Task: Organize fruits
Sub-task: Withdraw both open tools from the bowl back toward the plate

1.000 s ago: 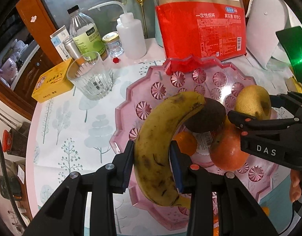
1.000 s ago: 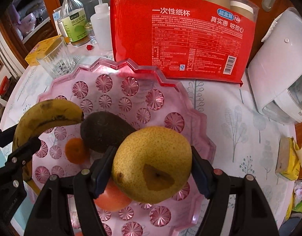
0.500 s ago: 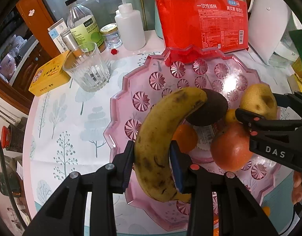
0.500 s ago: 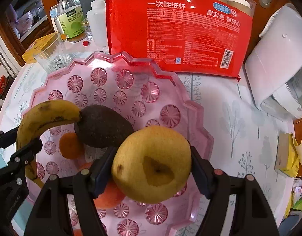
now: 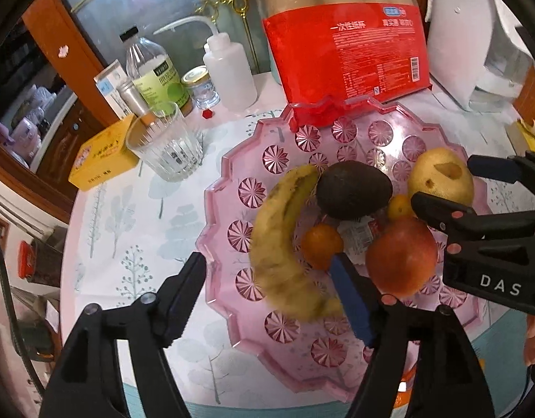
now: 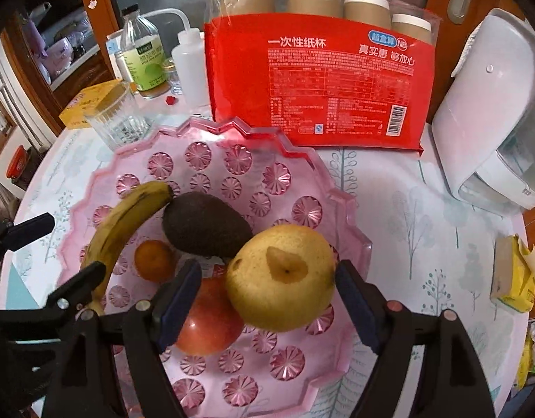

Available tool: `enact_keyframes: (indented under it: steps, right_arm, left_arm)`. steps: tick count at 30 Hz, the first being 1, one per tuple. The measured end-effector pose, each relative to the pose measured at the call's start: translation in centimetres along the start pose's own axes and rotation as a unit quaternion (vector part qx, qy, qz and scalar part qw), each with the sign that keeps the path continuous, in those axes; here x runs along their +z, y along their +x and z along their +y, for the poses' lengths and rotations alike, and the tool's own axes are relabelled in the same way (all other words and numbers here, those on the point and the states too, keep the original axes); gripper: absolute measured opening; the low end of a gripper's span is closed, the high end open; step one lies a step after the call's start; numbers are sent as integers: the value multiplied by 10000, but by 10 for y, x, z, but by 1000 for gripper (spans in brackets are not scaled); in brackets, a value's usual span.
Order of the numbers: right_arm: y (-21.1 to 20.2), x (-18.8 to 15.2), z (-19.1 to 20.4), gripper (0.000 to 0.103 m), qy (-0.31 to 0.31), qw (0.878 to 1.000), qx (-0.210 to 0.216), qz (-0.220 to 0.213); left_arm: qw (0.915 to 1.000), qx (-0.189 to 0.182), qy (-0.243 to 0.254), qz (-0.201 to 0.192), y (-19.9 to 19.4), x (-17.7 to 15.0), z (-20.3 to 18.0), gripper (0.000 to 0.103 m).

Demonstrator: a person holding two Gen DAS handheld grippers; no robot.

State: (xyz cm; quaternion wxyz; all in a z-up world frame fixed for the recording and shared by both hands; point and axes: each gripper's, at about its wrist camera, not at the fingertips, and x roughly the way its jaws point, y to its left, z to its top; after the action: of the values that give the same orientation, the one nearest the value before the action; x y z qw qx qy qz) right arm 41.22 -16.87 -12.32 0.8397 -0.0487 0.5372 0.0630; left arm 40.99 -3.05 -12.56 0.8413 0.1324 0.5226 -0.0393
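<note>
A pink cut-glass tray (image 5: 211, 209) (image 6: 351, 209) holds a dark avocado (image 5: 354, 188) (image 6: 204, 223), a small orange (image 5: 321, 244) (image 6: 154, 259) and a red apple (image 5: 401, 254) (image 6: 208, 324). My left gripper (image 5: 269, 268) is opening. The spotted banana (image 5: 284, 240) (image 6: 117, 226) lies blurred between its wide jaws, free of both pads, curving along the tray's left side. My right gripper (image 6: 267, 271) is also opening around the yellow pear (image 6: 281, 275) (image 5: 441, 177). A gap shows at its left pad, and the right pad is at the pear's edge.
Behind the tray stands a red pack of paper cups (image 6: 319, 80). A drinking glass (image 5: 166, 149), a yellow box (image 5: 100, 153) and several bottles (image 5: 229, 69) crowd the back left. A white appliance (image 6: 486, 122) and a yellow carton (image 6: 514, 275) are on the right.
The left jaws have sprung apart and let go of the banana, which has dropped into the tray. The right jaws have widened off the pear.
</note>
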Motion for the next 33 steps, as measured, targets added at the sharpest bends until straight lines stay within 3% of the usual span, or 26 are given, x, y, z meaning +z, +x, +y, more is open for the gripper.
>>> enact_keyframes:
  steps: [17, 33]
  right_arm:
    - [-66, -25, 7, 80, -45, 9992, 92, -374]
    - [-137, -64, 15, 80, -69, 9970, 168, -750]
  left_arm:
    - [9992, 228, 74, -312, -69, -28, 5, 78]
    - [9973, 330, -258, -602, -141, -70, 25, 83]
